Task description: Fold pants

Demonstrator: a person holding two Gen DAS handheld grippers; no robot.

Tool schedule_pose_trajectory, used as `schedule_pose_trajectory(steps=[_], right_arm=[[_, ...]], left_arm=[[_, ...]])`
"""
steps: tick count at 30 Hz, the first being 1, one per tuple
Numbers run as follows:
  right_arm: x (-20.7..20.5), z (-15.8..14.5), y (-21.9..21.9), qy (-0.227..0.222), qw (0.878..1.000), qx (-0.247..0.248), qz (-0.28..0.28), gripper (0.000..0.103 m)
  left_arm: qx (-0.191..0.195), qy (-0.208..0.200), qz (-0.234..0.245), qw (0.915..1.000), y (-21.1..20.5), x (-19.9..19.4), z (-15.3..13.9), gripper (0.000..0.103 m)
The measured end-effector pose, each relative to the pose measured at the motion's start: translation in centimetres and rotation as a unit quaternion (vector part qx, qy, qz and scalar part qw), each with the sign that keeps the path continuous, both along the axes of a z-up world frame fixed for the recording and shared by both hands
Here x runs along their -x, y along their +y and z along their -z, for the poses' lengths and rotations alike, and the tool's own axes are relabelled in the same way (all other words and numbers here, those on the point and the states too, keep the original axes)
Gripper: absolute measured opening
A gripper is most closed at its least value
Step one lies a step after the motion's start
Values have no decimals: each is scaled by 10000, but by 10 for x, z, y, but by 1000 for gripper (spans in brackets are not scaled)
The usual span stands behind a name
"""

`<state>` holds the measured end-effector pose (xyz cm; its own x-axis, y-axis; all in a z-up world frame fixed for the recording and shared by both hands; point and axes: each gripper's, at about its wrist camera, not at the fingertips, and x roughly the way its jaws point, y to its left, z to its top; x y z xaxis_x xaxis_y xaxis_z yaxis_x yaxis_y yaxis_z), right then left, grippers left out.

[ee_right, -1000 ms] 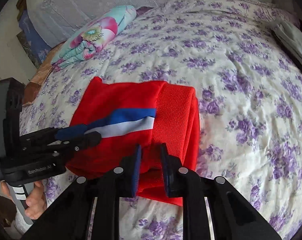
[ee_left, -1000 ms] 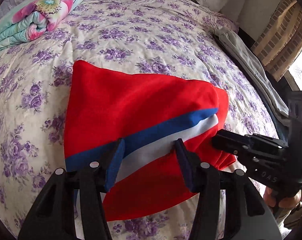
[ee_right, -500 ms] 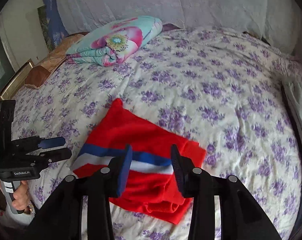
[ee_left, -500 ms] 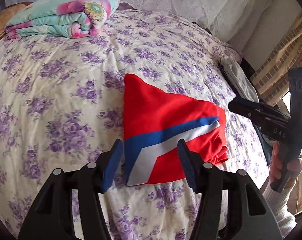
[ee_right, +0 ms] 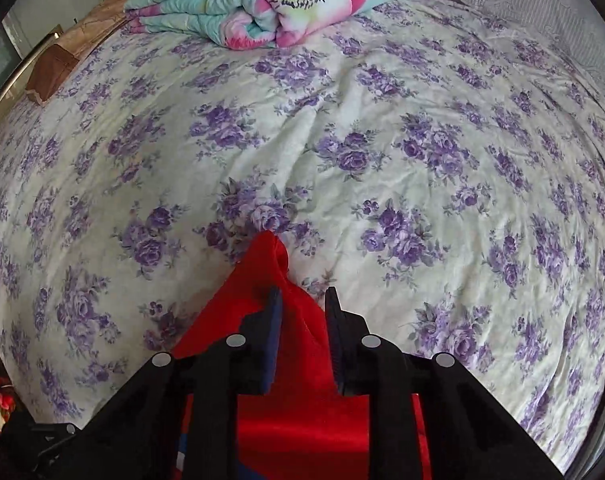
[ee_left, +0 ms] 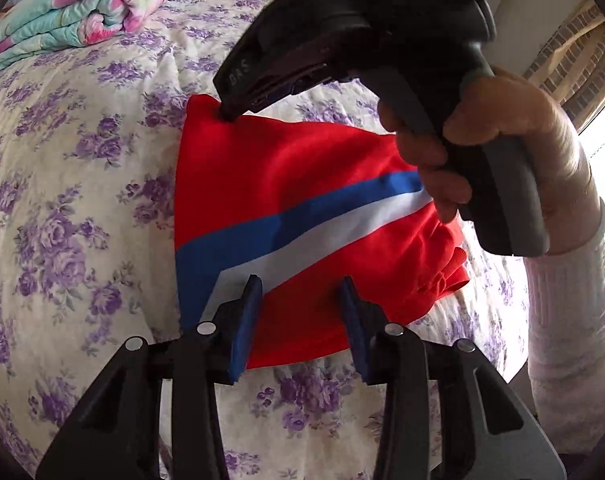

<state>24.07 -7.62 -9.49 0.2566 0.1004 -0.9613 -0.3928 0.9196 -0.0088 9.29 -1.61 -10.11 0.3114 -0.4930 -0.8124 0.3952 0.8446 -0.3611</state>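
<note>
The red pants (ee_left: 286,184), with a blue and a white stripe, lie folded on the flowered bed (ee_left: 70,184). My left gripper (ee_left: 298,300) is open over their near edge and holds nothing. My right gripper (ee_left: 228,114) reaches across from the right, its tip at the pants' far left corner. In the right wrist view the right gripper (ee_right: 302,304) has its jaws partly open around that red corner (ee_right: 272,254), with a gap on each side of the cloth.
A rolled floral quilt (ee_right: 270,4) lies at the head of the bed; it also shows in the left wrist view (ee_left: 82,8). A wooden bed frame edge (ee_right: 42,68) is at the left. The right hand and its sleeve (ee_left: 570,300) fill the right side.
My right gripper has swung from the right side across the pants to their far left corner, its jaws narrower than half a second ago. My left gripper has come closer to the near edge, still open.
</note>
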Motion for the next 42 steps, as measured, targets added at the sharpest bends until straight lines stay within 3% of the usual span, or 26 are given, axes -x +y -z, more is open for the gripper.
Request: schedule_pose_trajectory(steps=[2, 9, 12, 15, 17, 19, 20, 23, 24, 25, 27, 29, 32, 36, 38, 40, 42], right_arm=[[1, 11, 3, 15, 10000, 12, -23, 19], [6, 5, 6, 22, 10000, 81, 41, 19], [15, -25, -14, -44, 9987, -434, 281, 19], [47, -75, -44, -605, 9935, -909, 337, 20], [75, -101, -71, -905, 9886, -1114, 451, 49], [102, -111, -101, -1064, 9840, -1273, 650, 67], [115, -109, -115, -1074, 9821, -1338, 776, 73], [151, -82, -153, -916, 9754, -1501, 1331, 77], [165, -70, -164, -880, 9713, -1585, 1538, 77], [176, -59, -176, -873, 9663, -1690, 1737, 77], [195, -37, -194, -890, 9540, -1900, 2143, 77], [208, -17, -208, -802, 9371, -2261, 2535, 77], [210, 1, -214, -520, 9156, -2959, 2670, 77], [188, 15, -201, -190, 9186, -2965, 2607, 77], [174, 30, -196, 172, 9083, -3311, 2550, 81], [167, 32, -190, 86, 9074, -3394, 2478, 82], [166, 28, -186, -200, 9136, -3237, 2455, 64]], left_arm=[[-77, 36, 21, 10000, -3, 0, 8, 39], [-91, 72, -28, 9999, -2, 4, 6, 39], [-216, 28, -43, 9998, -4, 10, 2, 39], [-307, 16, -32, 9995, -8, 13, -2, 38], [-309, 15, -11, 9995, -10, 14, -4, 38], [-277, -3, 29, 9996, -15, 13, -6, 38], [-261, -15, 51, 9996, -18, 11, -8, 38], [-44, -148, 79, 9999, -10, 13, -19, 42], [68, -263, 36, 9996, 0, 15, -26, 53], [170, -408, -75, 9990, 10, 15, -34, 73], [258, -644, -448, 9966, 32, 13, -50, 86], [301, -607, -683, 9954, 53, 1, -52, 86], [447, -404, -983, 9933, 77, -9, -48, 86], [583, -157, -1130, 9918, 92, -11, -39, 86], [616, -59, -1155, 9914, 94, -10, -32, 86], [673, 63, -1136, 9912, 94, -10, -26, 86], [718, 233, -1108, 9910, 92, -16, -19, 86]])
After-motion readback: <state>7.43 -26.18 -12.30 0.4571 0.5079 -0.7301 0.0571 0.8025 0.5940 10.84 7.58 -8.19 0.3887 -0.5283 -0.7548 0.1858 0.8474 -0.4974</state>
